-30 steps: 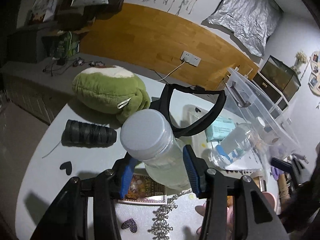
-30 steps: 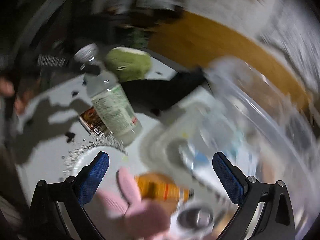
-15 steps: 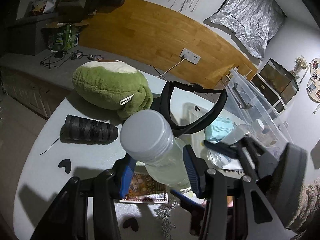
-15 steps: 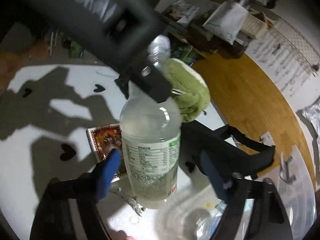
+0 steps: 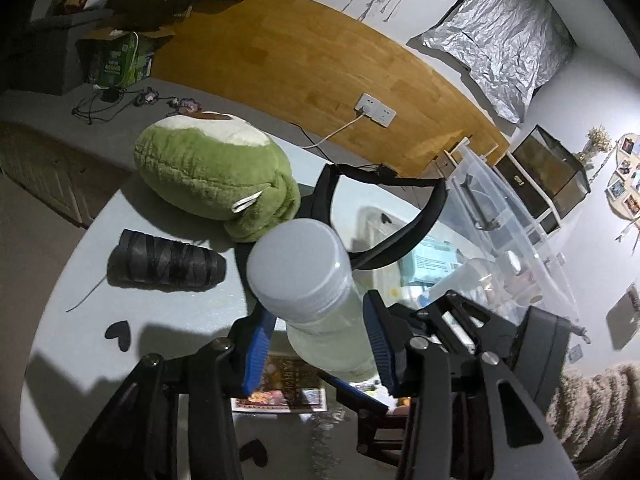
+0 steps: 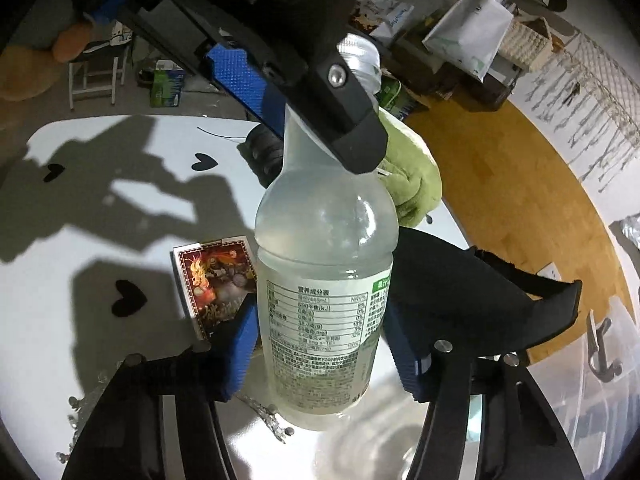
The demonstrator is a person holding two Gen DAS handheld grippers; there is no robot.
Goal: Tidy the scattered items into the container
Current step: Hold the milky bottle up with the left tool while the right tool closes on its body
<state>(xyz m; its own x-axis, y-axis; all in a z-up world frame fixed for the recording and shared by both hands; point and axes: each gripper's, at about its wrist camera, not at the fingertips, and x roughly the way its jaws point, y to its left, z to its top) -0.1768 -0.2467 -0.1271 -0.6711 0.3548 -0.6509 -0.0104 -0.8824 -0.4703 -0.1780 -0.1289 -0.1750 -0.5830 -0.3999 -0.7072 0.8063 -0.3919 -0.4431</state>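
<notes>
A clear drink bottle with a white cap and pale liquid is held above the white table. My left gripper is shut on its neck, just under the cap. My right gripper has closed around the labelled lower body of the same bottle, its blue pads against both sides. The clear plastic container stands at the right, with several items inside.
On the table lie a green plush toy, a black thread spool, a black strap, a picture card and a bead chain. Black heart stickers dot the table top.
My right gripper swung in from over the container and closed around the bottle's lower body. The left gripper kept its hold on the bottle's neck.
</notes>
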